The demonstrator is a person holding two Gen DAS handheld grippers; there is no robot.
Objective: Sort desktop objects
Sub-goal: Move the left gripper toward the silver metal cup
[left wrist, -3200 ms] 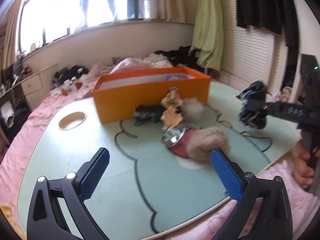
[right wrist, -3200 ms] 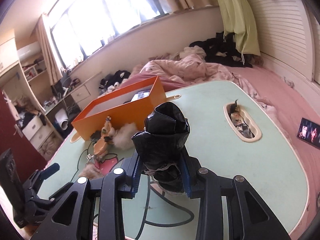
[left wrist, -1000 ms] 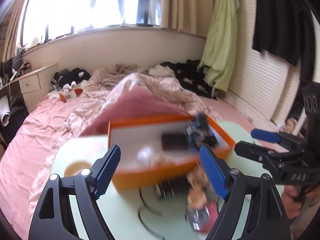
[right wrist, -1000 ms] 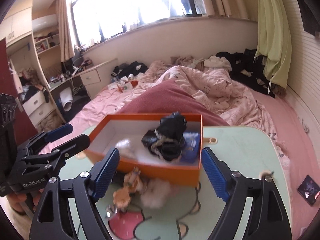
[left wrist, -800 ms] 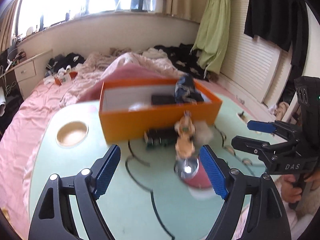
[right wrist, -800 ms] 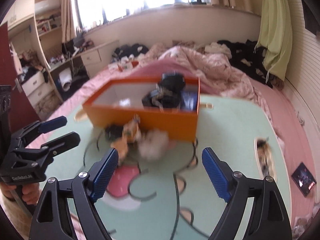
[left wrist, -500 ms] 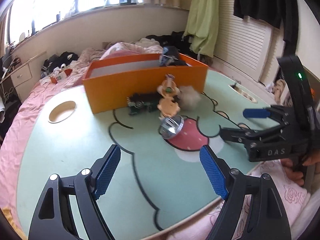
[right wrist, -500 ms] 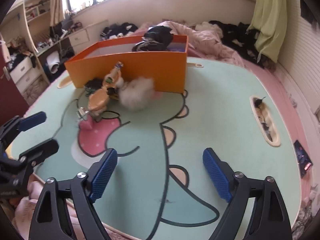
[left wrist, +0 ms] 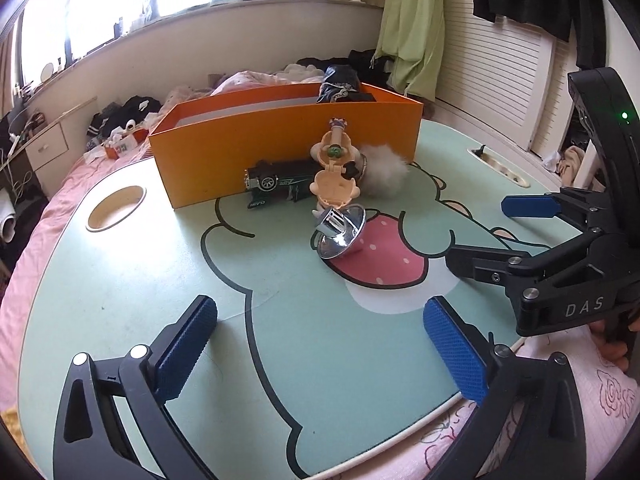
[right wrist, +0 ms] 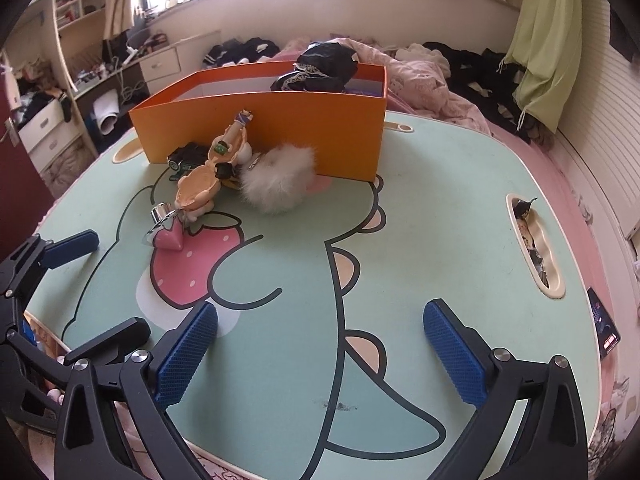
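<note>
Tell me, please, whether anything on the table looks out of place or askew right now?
Yes. The silver funnel-shaped piece lies tipped on its side on the table. The black bundle bulges above the orange box rim. Both grippers are open and empty.

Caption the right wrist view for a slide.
Open right gripper over the table; fluffy ball, figurine and toy car wait beside the orange box.
</note>
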